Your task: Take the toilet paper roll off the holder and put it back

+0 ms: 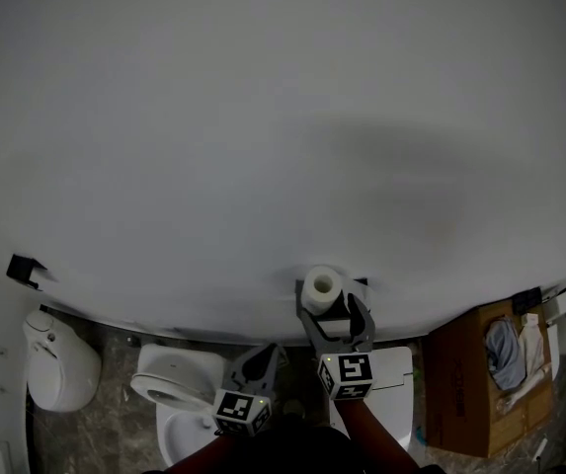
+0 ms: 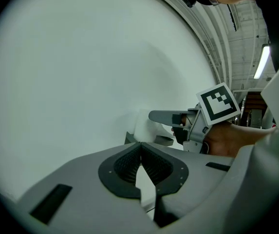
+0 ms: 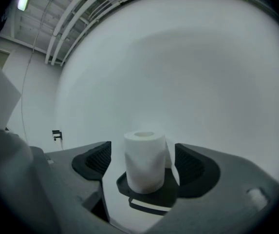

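A white toilet paper roll (image 1: 322,287) stands upright on a dark holder (image 1: 360,284) fixed to the white wall. My right gripper (image 1: 334,314) is open. Its two jaws flank the roll (image 3: 145,161) with a gap on each side, and the roll rests on the holder's tray (image 3: 151,199). My left gripper (image 1: 258,363) hangs lower and to the left, shut with nothing between its pads (image 2: 141,167). In the left gripper view the right gripper (image 2: 171,126) reaches toward the roll (image 2: 143,126) at the wall.
A white toilet (image 1: 179,388) sits below on the left, with a white bin (image 1: 55,363) further left. An open cardboard box (image 1: 480,383) with cloth in it stands at the right. A small black hook (image 1: 24,270) is on the wall.
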`<state>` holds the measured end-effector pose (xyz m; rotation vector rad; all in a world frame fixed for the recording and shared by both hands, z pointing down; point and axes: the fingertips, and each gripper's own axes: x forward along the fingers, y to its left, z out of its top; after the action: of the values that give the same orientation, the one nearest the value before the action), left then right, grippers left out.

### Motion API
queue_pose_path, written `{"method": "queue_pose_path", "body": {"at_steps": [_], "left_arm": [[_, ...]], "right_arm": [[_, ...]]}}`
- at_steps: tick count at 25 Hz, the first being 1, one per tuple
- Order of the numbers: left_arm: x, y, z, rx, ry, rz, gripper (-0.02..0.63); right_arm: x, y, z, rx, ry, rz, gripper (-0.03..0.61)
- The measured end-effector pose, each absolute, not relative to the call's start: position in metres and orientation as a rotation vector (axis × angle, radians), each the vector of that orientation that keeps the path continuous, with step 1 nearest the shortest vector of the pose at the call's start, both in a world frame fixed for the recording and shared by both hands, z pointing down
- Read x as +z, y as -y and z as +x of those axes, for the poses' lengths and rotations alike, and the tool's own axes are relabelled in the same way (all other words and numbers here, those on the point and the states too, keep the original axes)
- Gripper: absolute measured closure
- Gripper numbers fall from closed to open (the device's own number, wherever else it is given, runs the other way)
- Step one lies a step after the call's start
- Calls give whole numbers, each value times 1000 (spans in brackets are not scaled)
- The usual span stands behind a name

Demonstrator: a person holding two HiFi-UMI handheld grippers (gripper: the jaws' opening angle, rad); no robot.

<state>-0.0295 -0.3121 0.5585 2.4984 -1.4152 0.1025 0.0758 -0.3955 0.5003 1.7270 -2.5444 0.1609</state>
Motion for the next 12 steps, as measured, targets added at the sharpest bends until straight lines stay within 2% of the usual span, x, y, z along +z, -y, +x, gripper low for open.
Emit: {"method": "queue_pose_path", "body": {"at_steps": [10,12], "left_arm": [[578,327,-39,116,1454,2450,597],[576,327,-40,105,1457,2455,597]], "right_arm": [[515,434,62,144,2493,1687,175],[518,435,62,145,2490,1683,215]]}}
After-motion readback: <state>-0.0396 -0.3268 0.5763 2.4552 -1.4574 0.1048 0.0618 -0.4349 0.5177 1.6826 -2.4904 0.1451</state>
